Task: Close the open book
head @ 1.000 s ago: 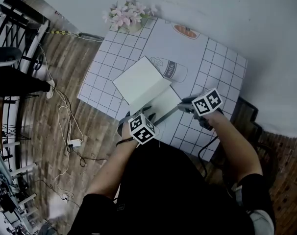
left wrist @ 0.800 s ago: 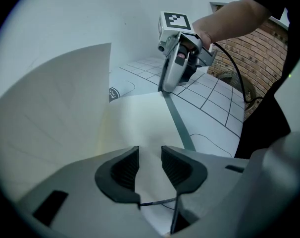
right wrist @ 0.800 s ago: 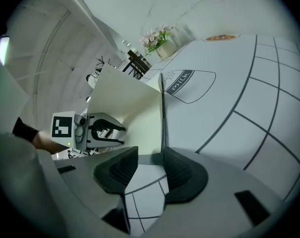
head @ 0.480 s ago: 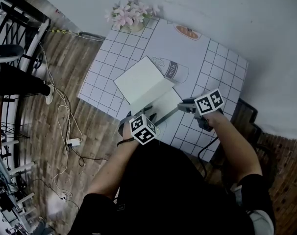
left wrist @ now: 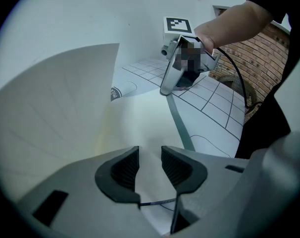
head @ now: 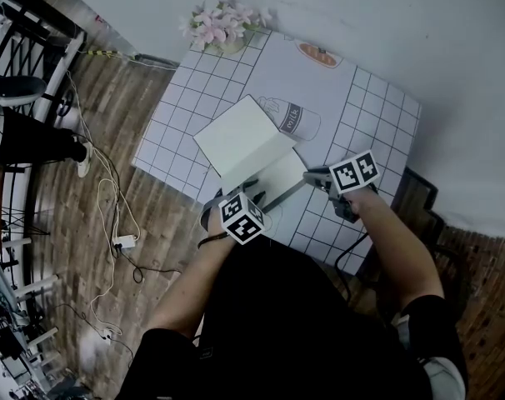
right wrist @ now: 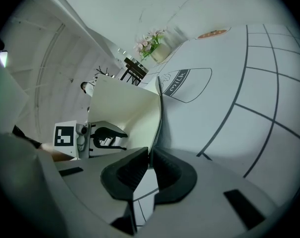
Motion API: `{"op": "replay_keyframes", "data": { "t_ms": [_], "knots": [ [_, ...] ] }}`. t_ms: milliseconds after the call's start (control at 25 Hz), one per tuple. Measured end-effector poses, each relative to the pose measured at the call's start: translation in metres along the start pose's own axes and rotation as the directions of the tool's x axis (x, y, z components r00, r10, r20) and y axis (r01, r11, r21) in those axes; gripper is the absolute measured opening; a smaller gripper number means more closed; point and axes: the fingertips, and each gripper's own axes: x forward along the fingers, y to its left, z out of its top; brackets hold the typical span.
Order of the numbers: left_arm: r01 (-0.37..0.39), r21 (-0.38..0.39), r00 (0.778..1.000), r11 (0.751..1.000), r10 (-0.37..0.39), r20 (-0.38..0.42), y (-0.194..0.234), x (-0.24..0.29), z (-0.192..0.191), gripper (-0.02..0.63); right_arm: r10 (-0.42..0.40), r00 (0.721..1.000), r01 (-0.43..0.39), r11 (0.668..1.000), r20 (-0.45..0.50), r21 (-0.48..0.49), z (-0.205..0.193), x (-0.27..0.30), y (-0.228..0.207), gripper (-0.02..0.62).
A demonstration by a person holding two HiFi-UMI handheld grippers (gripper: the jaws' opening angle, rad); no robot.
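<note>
The open book (head: pixel 242 137) lies on the tiled table (head: pixel 365 111), white pages up, its left half raised like a slope (left wrist: pixel 61 108). My left gripper (head: pixel 252 187) stands over the near edge of the pages. Its jaws (left wrist: pixel 150 158) are apart and nothing is pinched between them. My right gripper (head: pixel 307 177) is at the book's right edge. Its jaws (right wrist: pixel 149 163) are closing, and the thin edge of the right-hand cover (right wrist: pixel 157 114) runs between the pads. Each gripper shows in the other's view: the right gripper (left wrist: pixel 168 86), the left gripper (right wrist: pixel 108 135).
A pot of pink flowers (head: pixel 222 23) stands at the table's far left corner. A printed milk bottle (head: pixel 291 120) on the tabletop lies just beyond the book. Cables (head: pixel 123 242) and a dark rack (head: pixel 23 23) are on the wooden floor to the left.
The right gripper has rolled a little at the book's right edge. The left gripper and the book have stayed where they were.
</note>
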Motion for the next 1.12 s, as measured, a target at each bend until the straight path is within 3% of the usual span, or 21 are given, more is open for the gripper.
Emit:
{"op": "replay_keyframes", "data": {
  "t_ms": [120,440,680,880,1120],
  "knots": [
    [-0.006,0.007,1.000,1.000,0.006,0.007,-0.002,-0.002,0.003,0.124,0.024,1.000,-0.024,1.000,0.009,0.003,0.002,-0.003,0.006,0.028],
    [0.021,0.015,0.993,1.000,-0.023,0.117,-0.027,-0.012,0.044,0.130,0.085,0.996,-0.085,0.996,0.035,0.000,0.008,-0.004,0.029,0.026],
    [-0.015,0.034,0.986,0.999,0.009,0.169,-0.032,-0.026,0.074,0.156,0.124,0.990,-0.124,0.992,0.070,-0.002,0.025,-0.013,0.052,0.026],
    [-0.087,0.081,0.988,0.993,0.076,0.134,-0.025,-0.039,0.081,0.158,0.164,0.981,-0.165,0.986,0.106,0.002,0.043,-0.018,0.071,0.028],
    [-0.148,0.050,0.987,0.988,0.145,0.069,-0.007,-0.051,0.068,0.158,0.194,0.973,-0.194,0.981,0.122,-0.008,0.062,-0.019,0.090,0.034]
  ]
}}
